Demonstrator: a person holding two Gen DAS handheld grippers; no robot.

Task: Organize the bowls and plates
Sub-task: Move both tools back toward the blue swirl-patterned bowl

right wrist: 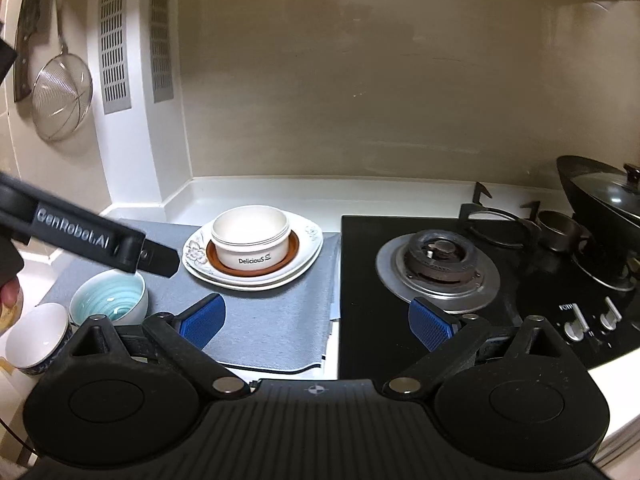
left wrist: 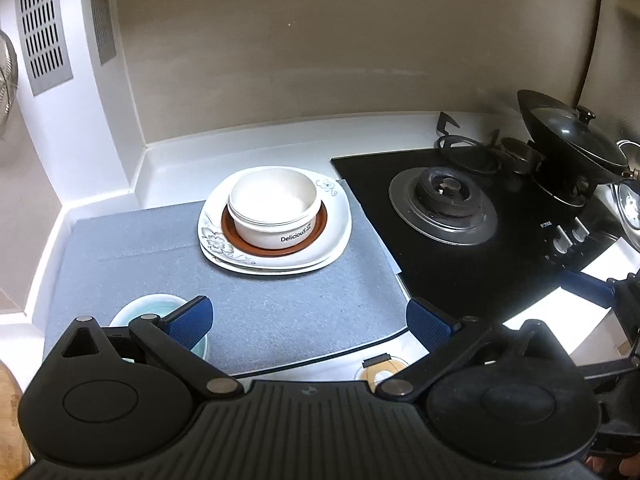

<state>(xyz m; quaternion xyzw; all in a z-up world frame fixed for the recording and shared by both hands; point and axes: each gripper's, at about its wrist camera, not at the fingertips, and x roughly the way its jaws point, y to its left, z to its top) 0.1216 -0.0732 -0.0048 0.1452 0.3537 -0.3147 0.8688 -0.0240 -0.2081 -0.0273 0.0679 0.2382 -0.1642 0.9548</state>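
Note:
A white bowl marked "Delicious" point(left wrist: 276, 212) point(right wrist: 251, 240) sits on a brown saucer point(left wrist: 240, 236) point(right wrist: 294, 252), stacked on white floral square plates point(left wrist: 336, 228) point(right wrist: 196, 254) on the grey mat point(left wrist: 280, 304) point(right wrist: 272, 320). A pale blue bowl point(left wrist: 136, 312) point(right wrist: 108, 298) stands at the mat's near left, just behind my left gripper's left finger. A white bowl with a blue pattern point(right wrist: 36, 336) stands left of it. My left gripper point(left wrist: 310, 320) is open and holds nothing. My right gripper point(right wrist: 316, 320) is open too, over the mat's right edge.
A black gas hob point(left wrist: 480, 240) point(right wrist: 440, 300) with a burner point(left wrist: 444, 196) point(right wrist: 436, 260) lies to the right. A lidded black wok point(left wrist: 572, 136) point(right wrist: 604, 200) sits on its far burner. A strainer point(right wrist: 60, 96) hangs on the left wall. The other gripper's body point(right wrist: 80, 236) crosses the left.

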